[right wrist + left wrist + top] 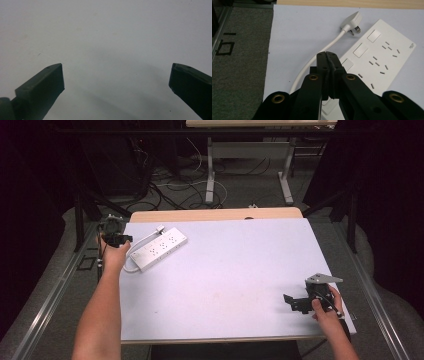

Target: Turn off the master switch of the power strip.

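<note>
Lying on the far left part of the pale lilac table mat [225, 270], the flat white plastic power strip [159, 246] has its short white cable [312, 63] curving to a white plug [352, 21] beside it. The left gripper [327, 53] hangs just above the strip's near end, jaws pressed together with nothing between them; whether the tips touch the cable is hard to tell. The right gripper [295, 302] rests low at the mat's near right corner, well apart from the strip, jaws spread wide.
</note>
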Demonstrator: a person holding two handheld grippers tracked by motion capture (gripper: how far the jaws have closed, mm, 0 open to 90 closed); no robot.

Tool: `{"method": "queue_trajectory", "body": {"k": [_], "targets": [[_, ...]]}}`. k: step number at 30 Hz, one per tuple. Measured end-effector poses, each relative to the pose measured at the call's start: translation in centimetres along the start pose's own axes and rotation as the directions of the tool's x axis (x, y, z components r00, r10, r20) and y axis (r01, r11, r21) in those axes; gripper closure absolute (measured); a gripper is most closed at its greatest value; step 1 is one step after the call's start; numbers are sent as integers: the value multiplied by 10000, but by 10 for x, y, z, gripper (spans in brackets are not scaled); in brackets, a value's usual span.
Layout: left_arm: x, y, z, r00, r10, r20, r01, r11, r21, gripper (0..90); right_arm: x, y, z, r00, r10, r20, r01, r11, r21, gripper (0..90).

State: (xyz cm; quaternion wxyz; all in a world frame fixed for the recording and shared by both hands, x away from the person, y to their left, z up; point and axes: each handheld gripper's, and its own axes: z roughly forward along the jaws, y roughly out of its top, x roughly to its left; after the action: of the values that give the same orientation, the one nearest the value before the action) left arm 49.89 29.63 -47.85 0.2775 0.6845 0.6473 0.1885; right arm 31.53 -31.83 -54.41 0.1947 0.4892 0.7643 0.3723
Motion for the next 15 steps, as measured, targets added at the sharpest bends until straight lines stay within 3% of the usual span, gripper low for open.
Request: {"method": "queue_trajectory", "body": {"k": [10, 13, 15], "targets": [[-3, -7, 19, 9999, -103, 118, 98, 9991, 408, 900, 0, -1, 1, 10000, 8, -21, -8, 10000, 21, 0], [-2, -7, 22, 9997, 88, 229, -106, 9969, 780, 900, 0, -1, 1, 10000, 26, -26, -26, 10000, 50, 0], [-2, -9, 25, 9998, 104, 154, -116, 9970, 771, 900, 0, -1, 1, 10000, -20, 3, 20, 10000, 28, 0]]}}
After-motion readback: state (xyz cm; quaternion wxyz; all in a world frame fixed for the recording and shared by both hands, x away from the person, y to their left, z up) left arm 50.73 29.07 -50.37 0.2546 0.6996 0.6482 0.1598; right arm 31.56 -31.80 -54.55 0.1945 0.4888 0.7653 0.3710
